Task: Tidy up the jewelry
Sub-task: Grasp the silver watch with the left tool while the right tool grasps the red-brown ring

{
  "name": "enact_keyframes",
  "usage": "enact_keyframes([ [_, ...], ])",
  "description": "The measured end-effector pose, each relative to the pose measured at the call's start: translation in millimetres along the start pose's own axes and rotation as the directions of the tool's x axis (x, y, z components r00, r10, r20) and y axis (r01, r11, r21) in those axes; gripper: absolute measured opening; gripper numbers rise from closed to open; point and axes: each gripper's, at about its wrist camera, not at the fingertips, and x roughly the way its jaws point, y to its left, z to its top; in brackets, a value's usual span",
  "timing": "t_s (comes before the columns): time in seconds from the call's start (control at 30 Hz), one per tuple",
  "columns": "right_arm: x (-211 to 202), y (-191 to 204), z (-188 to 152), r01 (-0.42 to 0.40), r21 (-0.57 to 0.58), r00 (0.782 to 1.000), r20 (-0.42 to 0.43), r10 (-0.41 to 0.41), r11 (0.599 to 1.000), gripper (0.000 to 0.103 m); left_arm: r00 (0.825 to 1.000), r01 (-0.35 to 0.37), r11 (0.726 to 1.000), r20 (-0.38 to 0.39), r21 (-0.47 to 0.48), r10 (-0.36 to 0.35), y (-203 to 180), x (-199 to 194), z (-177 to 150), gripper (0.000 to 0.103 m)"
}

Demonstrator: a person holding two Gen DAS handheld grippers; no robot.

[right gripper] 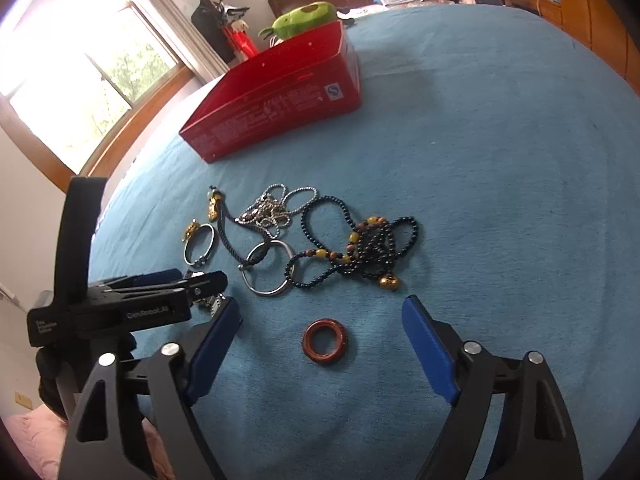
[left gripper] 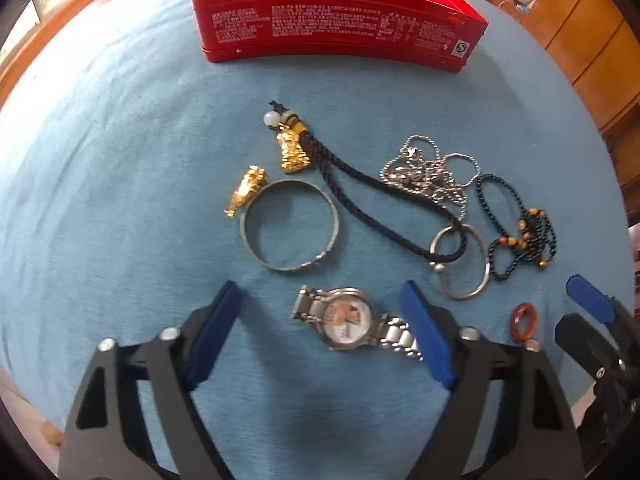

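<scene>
Steel watch (left gripper: 352, 326) lies between the spread left claw (left gripper: 324, 332); red ring (right gripper: 325, 341) between the spread right claw (right gripper: 320, 336).

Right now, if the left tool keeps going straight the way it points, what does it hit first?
The wristwatch. It lies on the blue cloth between the open fingers of the left tool, directly ahead. Beyond it sits the silver bangle, then the red tin. Height above the watch is hard to judge.

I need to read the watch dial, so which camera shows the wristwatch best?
The left wrist view: the wristwatch lies face-up between the open left gripper fingers, dial and band clear. In the right wrist view, only a sliver of its band shows behind the left gripper.
</scene>
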Motion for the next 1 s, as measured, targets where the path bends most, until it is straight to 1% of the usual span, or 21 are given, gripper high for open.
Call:
enact_keyframes([
  [0.03, 0.6, 1.4, 0.2, 0.003, -0.005, 1.000, -0.002, -0.003, 1.000, 0.081, 1.000, -0.004, 1.000, 0.003, 0.003, 0.004, 0.5, -0.5, 0.2, 0.070],
  [0.13, 3.6, 5.4, 1.7, 0.015, -0.020, 1.000, -0.014, -0.015, 1.000, 0.079, 1.000, 0.003, 1.000, 0.017, 0.016, -0.003, 7.0, -4.6, -3.8, 0.054],
  [0.17, 4.8, 6.6, 2.0, 0.018, -0.024, 1.000, -0.018, -0.019, 1.000, 0.079, 1.000, 0.003, 1.000, 0.022, 0.017, -0.003, 8.2, -5.7, -3.8, 0.044],
  [0.2, 6.0, 8.0, 2.2, 0.023, -0.027, 0.999, -0.023, -0.023, 0.999, 0.078, 1.000, 0.012, 1.000, 0.023, 0.019, -0.013, 11.3, -6.2, -5.7, 0.037],
  [0.37, 11.2, 13.1, 1.6, 0.035, -0.044, 0.998, -0.049, -0.037, 0.998, 0.070, 0.998, 0.046, 0.998, 0.034, 0.036, -0.048, 17.2, -9.2, -10.4, 0.036],
  [0.47, 13.7, 14.6, 0.2, 0.040, -0.053, 0.997, -0.065, -0.044, 0.998, 0.063, 0.997, 0.068, 0.997, 0.032, 0.036, -0.069, 22.1, -13.6, -14.8, 0.035],
  [0.53, 14.4, 14.8, -0.7, 0.043, -0.055, 0.996, -0.073, -0.047, 0.998, 0.054, 0.996, 0.086, 0.996, 0.029, 0.033, -0.087, 24.8, -15.9, -16.9, 0.035],
  [0.67, 11.6, 13.1, -3.1, 0.046, -0.054, 0.995, -0.085, -0.050, 0.997, 0.046, 0.991, 0.130, 0.991, 0.026, 0.024, -0.130, 38.4, -18.6, -26.0, 0.035],
  [0.7, 10.5, 12.2, -3.3, 0.047, -0.053, 0.995, -0.086, -0.052, 0.998, 0.041, 0.989, 0.146, 0.989, 0.022, 0.022, -0.147, 40.5, -18.8, -26.8, 0.025],
  [0.73, 9.5, 11.4, -3.5, 0.047, -0.050, 0.995, -0.087, -0.051, 0.998, 0.039, 0.989, 0.147, 0.989, 0.021, 0.021, -0.148, 42.0, -19.0, -28.1, 0.026],
  [0.83, 5.4, 7.2, -3.4, 0.046, -0.041, 0.995, -0.092, -0.049, 0.998, 0.037, 0.985, 0.172, 0.985, 0.016, 0.018, -0.172, 47.0, -19.7, -30.1, 0.026],
  [1.0, 7.5, 5.7, -6.4, 0.062, -0.051, 0.991, -0.118, -0.067, 0.997, 0.032, 0.983, 0.183, 0.983, 0.018, 0.021, -0.184, 51.1, -22.2, -32.8, 0.026],
])
